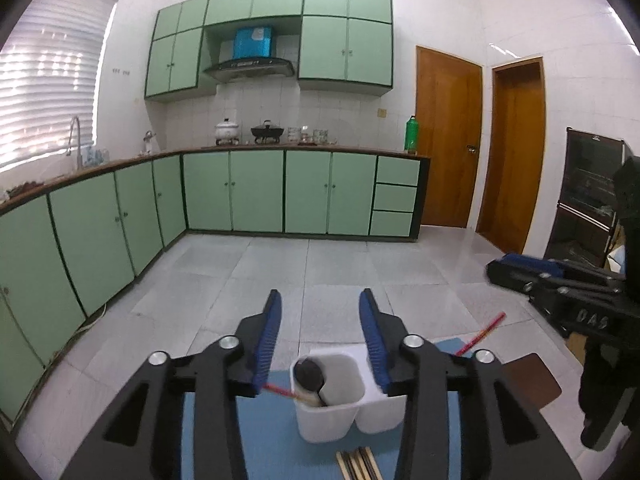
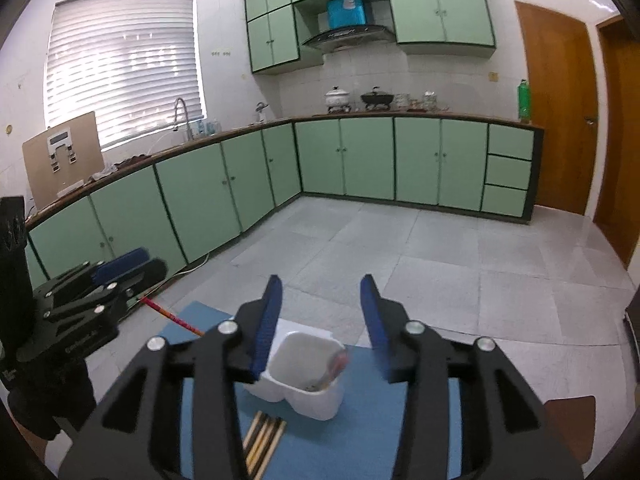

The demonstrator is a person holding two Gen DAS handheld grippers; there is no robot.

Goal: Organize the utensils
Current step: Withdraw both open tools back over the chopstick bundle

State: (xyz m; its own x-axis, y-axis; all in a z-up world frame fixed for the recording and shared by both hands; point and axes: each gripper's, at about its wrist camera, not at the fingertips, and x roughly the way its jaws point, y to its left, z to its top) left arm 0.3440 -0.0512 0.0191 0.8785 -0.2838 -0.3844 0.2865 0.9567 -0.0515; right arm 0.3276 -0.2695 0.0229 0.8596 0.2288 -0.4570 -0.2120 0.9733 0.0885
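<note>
Green-cabinet kitchen behind; blue mat (image 2: 360, 420). White two-compartment plastic holder (image 1: 332, 404) below and between left gripper (image 1: 320, 332) fingers, jaws apart, empty. Right gripper (image 2: 320, 312) likewise spread, empty.

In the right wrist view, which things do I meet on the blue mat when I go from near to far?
Bundle of chopsticks → white utensil holder with a spoon inside → far edge of the blue mat, where a red pencil-like stick lies partly off it.
</note>
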